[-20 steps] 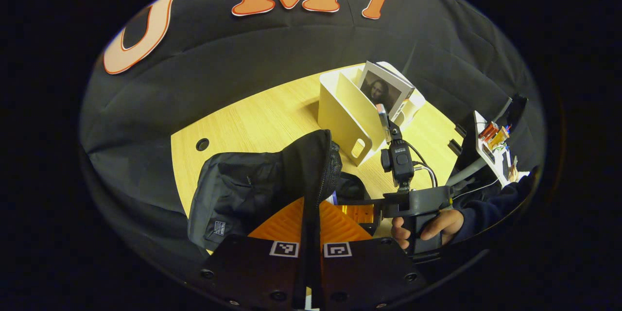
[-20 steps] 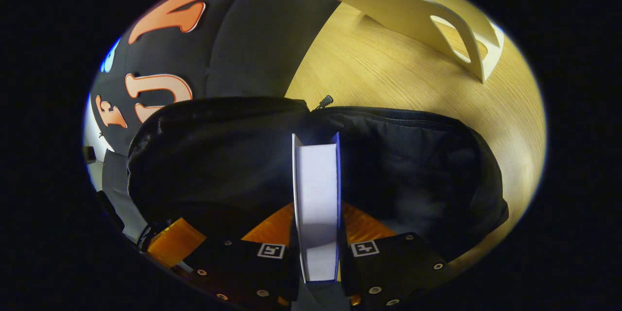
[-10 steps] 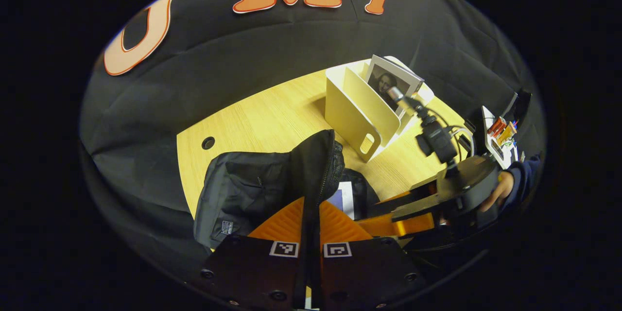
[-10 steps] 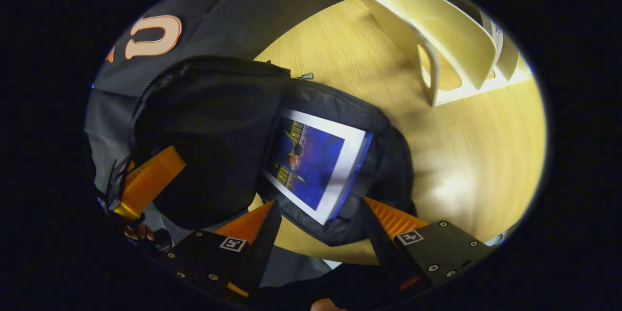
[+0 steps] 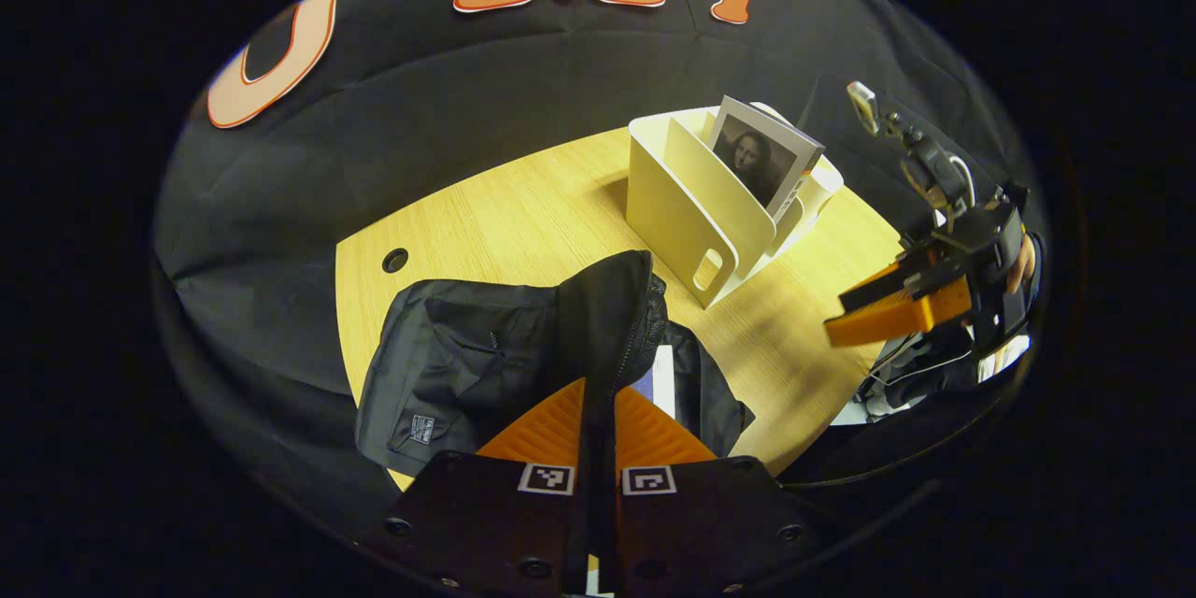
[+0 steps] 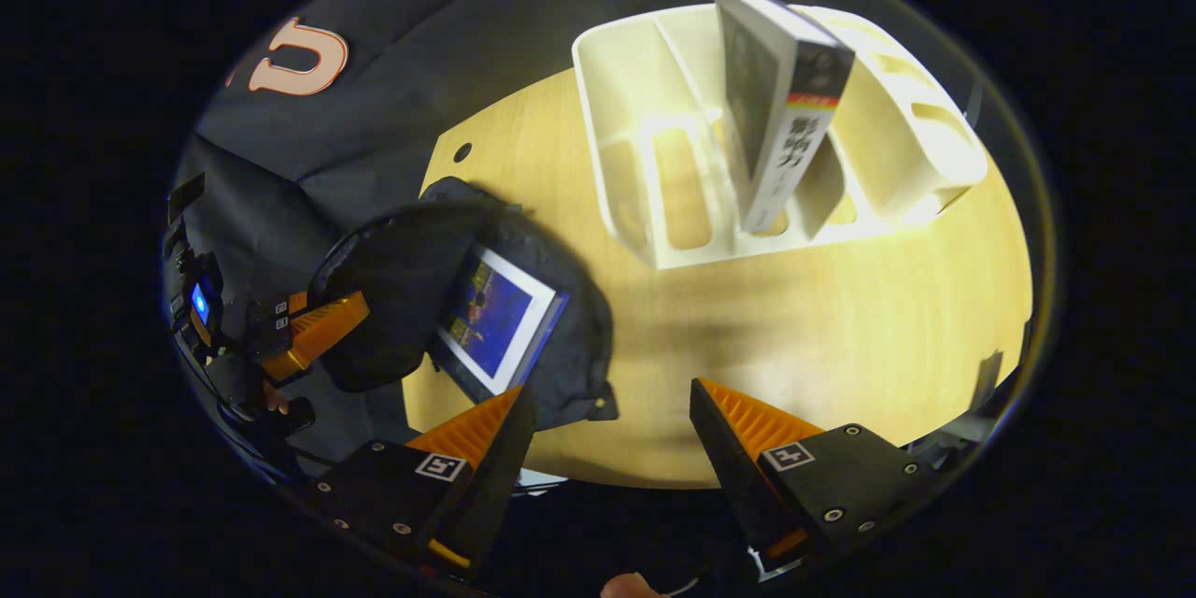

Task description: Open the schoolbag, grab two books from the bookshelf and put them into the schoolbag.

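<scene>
A recording booth: black cloth wall (image 5: pixel 523 103) behind a wooden table (image 5: pixel 523 215).

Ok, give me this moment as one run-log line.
left gripper: shut on schoolbag flap, holding it open | right gripper: open, empty | blue book: in schoolbag | second book: in bookshelf

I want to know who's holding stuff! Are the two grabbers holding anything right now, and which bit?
The left gripper is shut on the schoolbag's open flap, at its zipper edge. The right gripper is open and holds nothing.
</scene>
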Action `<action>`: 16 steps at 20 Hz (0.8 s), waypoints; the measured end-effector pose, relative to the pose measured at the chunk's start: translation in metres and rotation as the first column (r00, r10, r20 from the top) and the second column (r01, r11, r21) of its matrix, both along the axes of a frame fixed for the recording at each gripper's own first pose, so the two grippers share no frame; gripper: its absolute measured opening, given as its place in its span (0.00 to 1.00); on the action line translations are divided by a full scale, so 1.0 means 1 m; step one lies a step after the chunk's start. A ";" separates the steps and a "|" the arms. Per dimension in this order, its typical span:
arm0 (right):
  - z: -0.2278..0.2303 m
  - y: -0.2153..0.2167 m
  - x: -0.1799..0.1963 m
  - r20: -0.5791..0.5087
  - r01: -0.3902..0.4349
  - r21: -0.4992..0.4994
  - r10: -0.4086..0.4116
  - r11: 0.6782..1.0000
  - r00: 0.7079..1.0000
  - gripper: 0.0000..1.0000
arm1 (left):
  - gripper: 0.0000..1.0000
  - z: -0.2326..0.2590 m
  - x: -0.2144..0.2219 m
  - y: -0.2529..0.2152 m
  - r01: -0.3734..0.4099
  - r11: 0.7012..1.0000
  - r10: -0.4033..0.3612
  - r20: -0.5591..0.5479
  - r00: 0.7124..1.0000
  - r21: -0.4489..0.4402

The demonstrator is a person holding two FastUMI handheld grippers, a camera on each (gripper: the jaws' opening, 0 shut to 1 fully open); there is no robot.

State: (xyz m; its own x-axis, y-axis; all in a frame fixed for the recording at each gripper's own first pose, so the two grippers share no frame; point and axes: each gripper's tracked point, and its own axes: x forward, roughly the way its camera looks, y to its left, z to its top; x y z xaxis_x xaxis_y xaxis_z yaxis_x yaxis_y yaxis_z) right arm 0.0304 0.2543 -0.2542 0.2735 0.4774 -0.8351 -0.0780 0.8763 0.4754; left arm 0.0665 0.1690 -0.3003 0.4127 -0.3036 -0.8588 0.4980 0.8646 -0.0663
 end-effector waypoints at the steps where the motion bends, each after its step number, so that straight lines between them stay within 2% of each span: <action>1: 0.005 -0.012 0.004 -0.002 -0.006 -0.016 0.006 1.000 1.000 0.99 | 0.05 -0.001 -0.001 0.001 -0.004 1.000 0.004 -0.002 1.000 0.001; 8: 0.039 -0.074 0.056 0.016 -0.022 -0.102 0.023 0.995 1.000 0.99 | 0.05 -0.012 0.003 -0.006 -0.045 0.999 0.045 -0.024 0.999 -0.001; 11: 0.047 -0.083 0.088 -0.009 -0.027 -0.092 0.027 0.995 1.000 0.99 | 0.05 -0.014 0.006 -0.005 -0.061 0.998 0.061 -0.028 0.998 0.005; 16: 0.052 -0.100 0.148 -0.008 -0.031 -0.133 0.030 0.991 1.000 0.99 | 0.05 -0.015 0.004 -0.005 -0.085 0.996 0.085 -0.032 0.996 0.021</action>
State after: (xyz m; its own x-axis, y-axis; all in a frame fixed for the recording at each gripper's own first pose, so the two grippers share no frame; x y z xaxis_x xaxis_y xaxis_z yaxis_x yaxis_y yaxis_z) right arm 0.1785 0.1544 -0.2026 0.2556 0.3696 -0.8934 -0.1031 0.9292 0.3549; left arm 0.0708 0.1635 -0.3152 0.4081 -0.2519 -0.8775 0.4207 0.9049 -0.0642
